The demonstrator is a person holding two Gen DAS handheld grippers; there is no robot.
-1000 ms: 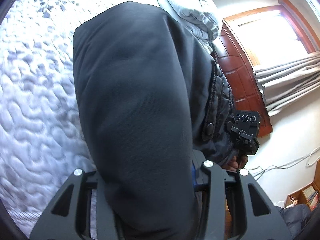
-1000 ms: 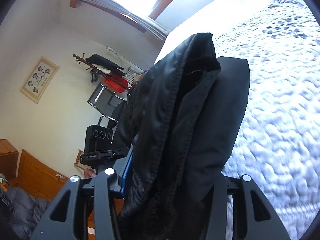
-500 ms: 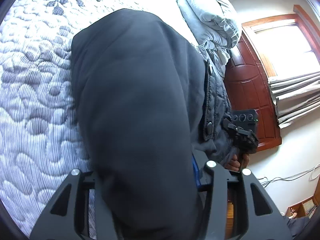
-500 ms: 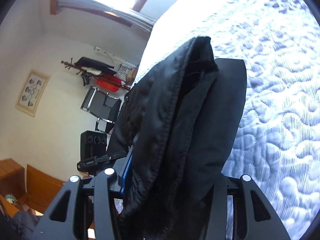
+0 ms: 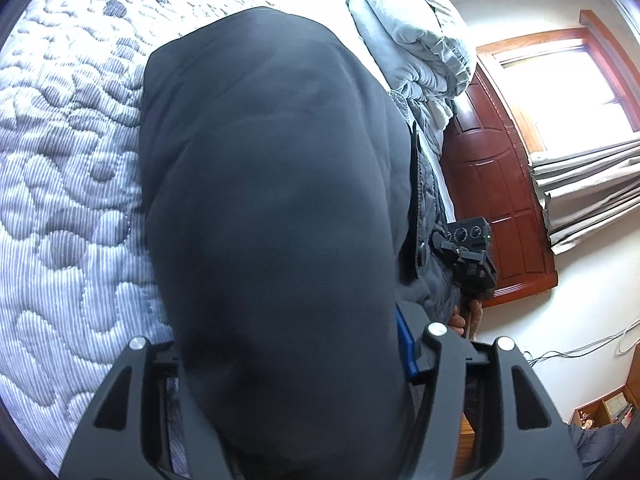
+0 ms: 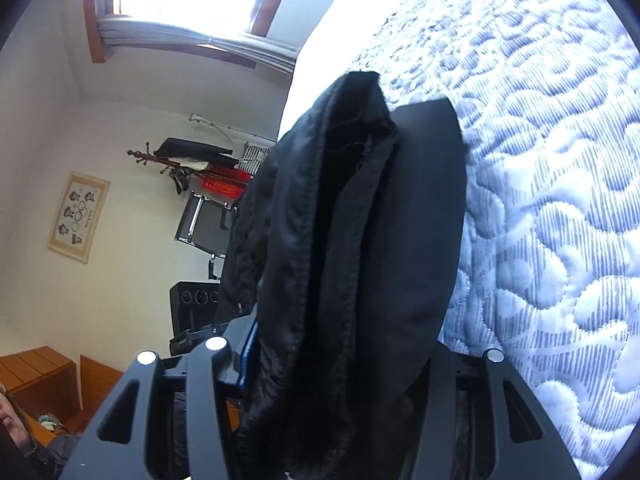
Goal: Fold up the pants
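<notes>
Both tools pinch the pants [image 5: 272,200] — left tool [image 5: 292,360], right tool [image 6: 332,360] — hanging above the bed [image 5: 68,208]. Lower them evenly, hems level, so they land flat.

1. Left gripper [image 5: 296,364]: matte dark grey plastic frame, two angular finger arms with triangular cut-outs.
2. Round silver screws cap the tops of the finger arms, one left of the frame's centre and two right of it.
3. A blue pad edge shows against the right inner arm of the left gripper.
4. Right gripper [image 6: 332,360]: same dark grey frame, same cut-outs, silver screws, and a blue strip inside its left arm.
5. Seen right of the left gripper's frame: the other unit's black housing with three round dials and a small green light.
6. Bare skin of the person's hand [image 5: 466,318] under that housing.
</notes>
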